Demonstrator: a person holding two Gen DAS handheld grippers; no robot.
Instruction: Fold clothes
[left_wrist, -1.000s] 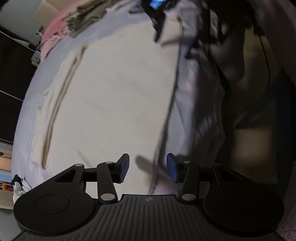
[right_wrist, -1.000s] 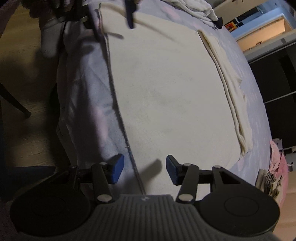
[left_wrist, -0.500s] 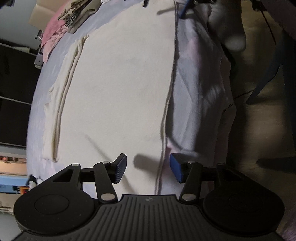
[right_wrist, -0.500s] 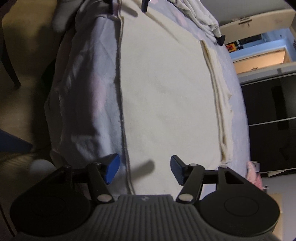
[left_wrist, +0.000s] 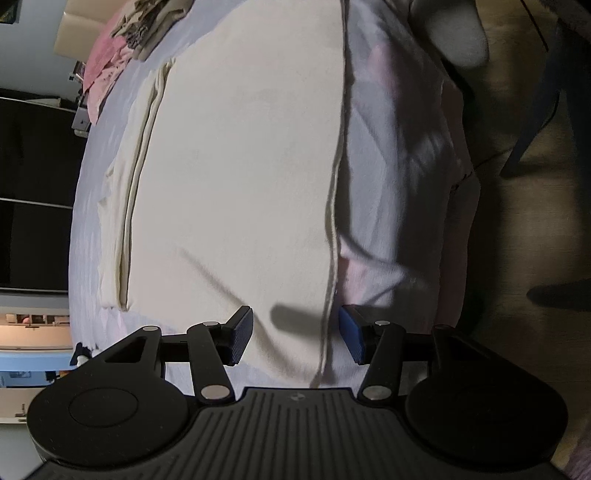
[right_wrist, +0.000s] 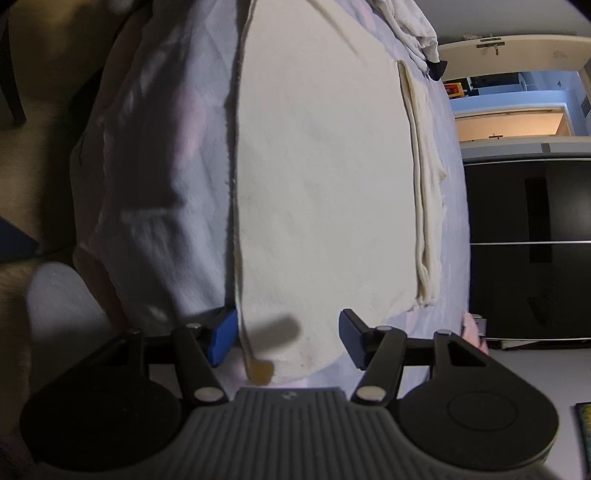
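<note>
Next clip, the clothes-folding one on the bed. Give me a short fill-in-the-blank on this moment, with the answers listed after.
1. The cream garment lies spread flat on a pale ____ bedsheet.
2. The left tool is ____, holding nothing.
3. The right tool straddles the garment's ____, its blue pad just outside it.
4. Beyond the garment in the left view lies a pile with a ____ item.

Missing words: lilac; open; hem; pink
</note>
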